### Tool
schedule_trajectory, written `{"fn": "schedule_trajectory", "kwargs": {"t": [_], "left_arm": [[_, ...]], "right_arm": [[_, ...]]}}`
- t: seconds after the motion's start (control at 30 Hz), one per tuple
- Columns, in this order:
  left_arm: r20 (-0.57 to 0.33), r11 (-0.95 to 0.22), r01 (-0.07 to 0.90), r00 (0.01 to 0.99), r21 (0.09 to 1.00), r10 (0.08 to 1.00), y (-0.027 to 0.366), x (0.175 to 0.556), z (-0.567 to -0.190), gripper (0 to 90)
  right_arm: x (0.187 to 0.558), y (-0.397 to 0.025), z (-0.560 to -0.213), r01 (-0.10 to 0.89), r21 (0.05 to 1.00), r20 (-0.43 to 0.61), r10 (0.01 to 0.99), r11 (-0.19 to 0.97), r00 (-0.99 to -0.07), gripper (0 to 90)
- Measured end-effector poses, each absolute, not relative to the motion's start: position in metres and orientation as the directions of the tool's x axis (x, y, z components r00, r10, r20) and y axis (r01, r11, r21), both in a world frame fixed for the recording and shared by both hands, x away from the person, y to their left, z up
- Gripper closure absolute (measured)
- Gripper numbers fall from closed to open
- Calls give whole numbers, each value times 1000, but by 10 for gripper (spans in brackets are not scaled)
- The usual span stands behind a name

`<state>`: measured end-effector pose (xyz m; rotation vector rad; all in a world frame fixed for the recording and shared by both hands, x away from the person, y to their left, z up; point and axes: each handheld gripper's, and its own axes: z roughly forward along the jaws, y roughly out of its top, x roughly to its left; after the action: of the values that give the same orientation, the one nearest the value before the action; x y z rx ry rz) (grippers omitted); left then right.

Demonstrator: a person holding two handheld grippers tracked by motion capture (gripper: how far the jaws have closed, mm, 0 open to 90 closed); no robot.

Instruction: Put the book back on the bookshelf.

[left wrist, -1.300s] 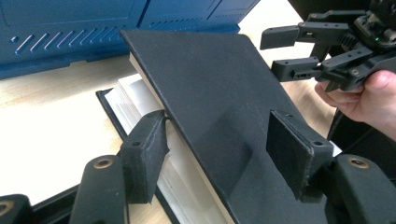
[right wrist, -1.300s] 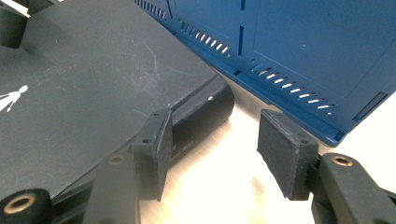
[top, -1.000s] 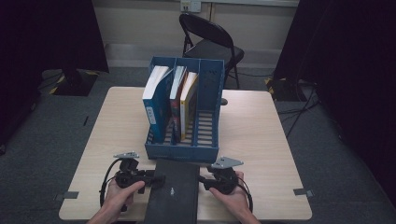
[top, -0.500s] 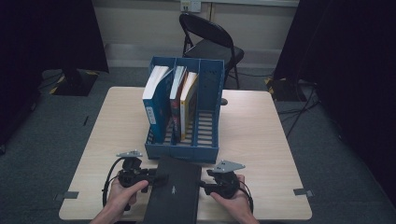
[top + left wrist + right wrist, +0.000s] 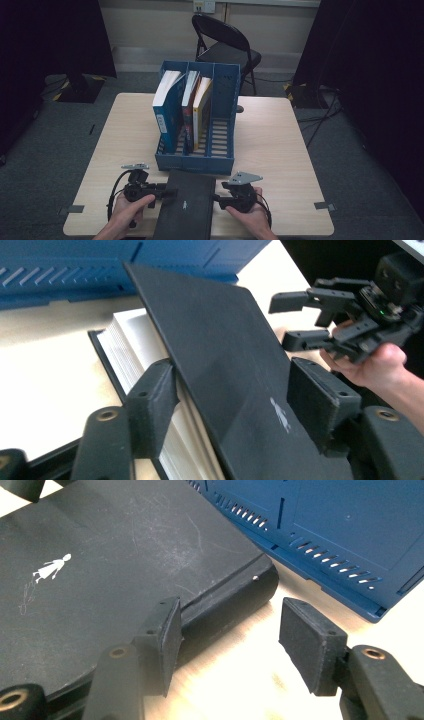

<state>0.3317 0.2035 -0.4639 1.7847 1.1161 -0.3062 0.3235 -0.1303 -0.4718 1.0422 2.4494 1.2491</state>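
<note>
Left gripper view: the left gripper (image 5: 232, 405) stands spread, its jaws straddling the lifted front cover of the black book (image 5: 235, 380), pages below. The right gripper (image 5: 227, 642) gapes too, at the spine, book flat between both. Risk, I judge: lifting by the cover alone lets the page block sag and strain the hinge.

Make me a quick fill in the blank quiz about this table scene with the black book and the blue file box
1. The black book lies in front of the ____ file box.
2. The box's ____ compartment holds no book.
3. The left tongs have lifted the book's ____, baring the white pages.
4. The small white figure is printed on the book's ____.

Missing words: blue; right-hand; cover; cover
</note>
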Motion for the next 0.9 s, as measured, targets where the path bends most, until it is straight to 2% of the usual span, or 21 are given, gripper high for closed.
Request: {"fn": "schedule_trajectory", "kwargs": {"t": [0.3,0.4,0.5,0.57,0.67,0.77,0.9], "left_arm": [[-541,-182,776,566,604,622,198,333,-471,363],[-467,-216,754,577,621,670,196,336,-471,360],[-476,-220,762,573,609,667,194,339,-474,352],[-491,-221,765,577,605,653,190,338,-474,383],[-480,-228,763,578,606,660,188,337,-474,362],[-575,-152,805,527,573,625,195,339,-473,368],[-585,-123,785,546,607,599,199,335,-466,371]], "right_arm": [[323,-130,-472,496,773,125,670,397,-731,415],[323,-130,-472,498,771,128,670,396,-731,412],[323,-130,-472,496,772,126,670,398,-732,412],[323,-130,-472,496,772,125,670,398,-732,411],[323,-130,-472,497,771,126,670,398,-732,410],[323,-130,-472,496,771,125,669,399,-733,411],[323,-130,-472,497,771,126,669,399,-733,410]]}}
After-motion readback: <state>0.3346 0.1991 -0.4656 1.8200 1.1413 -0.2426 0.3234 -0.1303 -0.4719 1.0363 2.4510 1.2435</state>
